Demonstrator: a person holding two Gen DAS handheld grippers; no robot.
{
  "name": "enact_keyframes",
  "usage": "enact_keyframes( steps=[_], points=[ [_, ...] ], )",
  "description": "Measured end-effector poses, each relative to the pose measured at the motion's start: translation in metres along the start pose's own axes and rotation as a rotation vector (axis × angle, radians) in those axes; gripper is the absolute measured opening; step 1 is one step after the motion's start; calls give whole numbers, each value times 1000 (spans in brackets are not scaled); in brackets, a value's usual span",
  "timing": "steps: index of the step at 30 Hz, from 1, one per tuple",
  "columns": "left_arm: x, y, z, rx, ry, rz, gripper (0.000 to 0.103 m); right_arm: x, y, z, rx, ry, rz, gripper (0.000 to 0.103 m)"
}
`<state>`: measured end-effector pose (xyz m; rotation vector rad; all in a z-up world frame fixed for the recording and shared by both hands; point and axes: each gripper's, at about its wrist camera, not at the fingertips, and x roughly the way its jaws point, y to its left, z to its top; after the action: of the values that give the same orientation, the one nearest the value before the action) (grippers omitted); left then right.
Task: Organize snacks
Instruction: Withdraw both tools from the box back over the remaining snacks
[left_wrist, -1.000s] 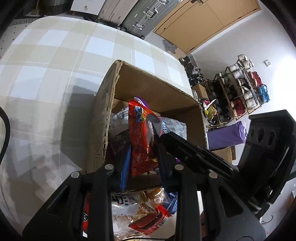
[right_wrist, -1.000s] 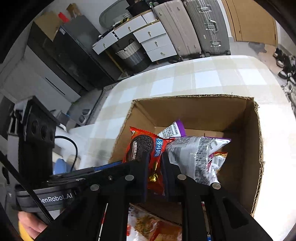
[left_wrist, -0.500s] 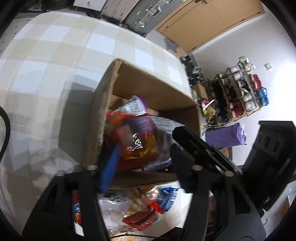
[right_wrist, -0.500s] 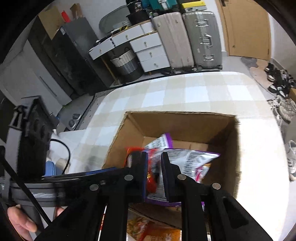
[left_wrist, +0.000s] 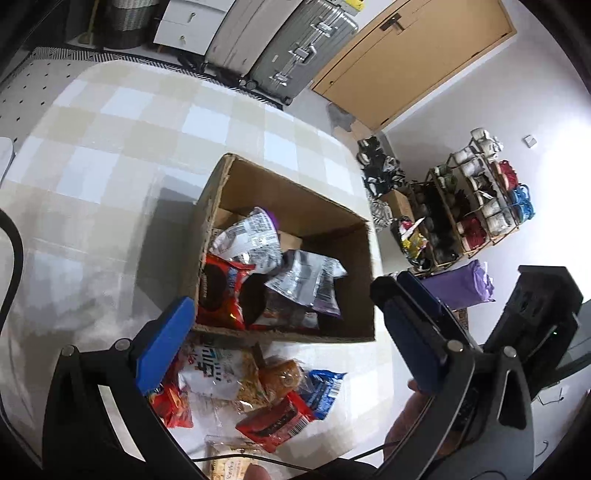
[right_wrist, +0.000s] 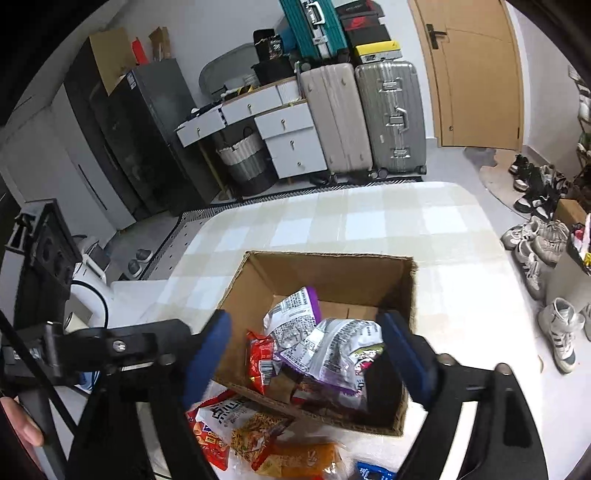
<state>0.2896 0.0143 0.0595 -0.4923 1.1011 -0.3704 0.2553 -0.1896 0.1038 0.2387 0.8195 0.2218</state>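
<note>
both my left tool (left_wrist: 280, 339) and right tool (right_wrist: 306, 354) are opening, nothing between them; several packets lie in the box (left_wrist: 236, 184), but a pile of snacks (left_wrist: 243, 384) remains on the surface (left_wrist: 110, 147) just beside it.

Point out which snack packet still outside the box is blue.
The small blue packet on the table, at the right end of the loose pile just in front of the cardboard box. Its neighbours are red, orange or white; only it is blue.

A lived-in home room, seemingly an entryway or storage corner: suitcases (right_wrist: 391, 118) stand against the wall beside a white drawer unit (right_wrist: 288, 136), near a wooden door (right_wrist: 476, 74), with a loaded shoe rack (left_wrist: 476, 206) and loose sneakers (right_wrist: 535, 247) on the floor.
</note>
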Motion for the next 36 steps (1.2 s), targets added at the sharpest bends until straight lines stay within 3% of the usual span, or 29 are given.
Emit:
enact_keyframes(
  steps=[6,13,21,28,33,36],
  points=[
    [-16,-8,-9,13,9,-28,102,-16,2,-4,-15,12,-15,90],
    [-51,-31,-40,101,-59,20,102,-52,11,-19,-49,-15,-39,91],
    [-118,-66,-103,214,-223,104,102,-120,29,-50,-96,-113,-44,91],
    [-181,-97,-165,279,-332,99,102,-195,51,-85,-117,-227,-16,91],
    [-220,-112,-197,296,-358,75,102,-243,62,-105,-106,-278,15,94],
    [-239,-115,-218,311,-354,98,102,-264,69,-120,-110,-287,22,94]
  ],
)
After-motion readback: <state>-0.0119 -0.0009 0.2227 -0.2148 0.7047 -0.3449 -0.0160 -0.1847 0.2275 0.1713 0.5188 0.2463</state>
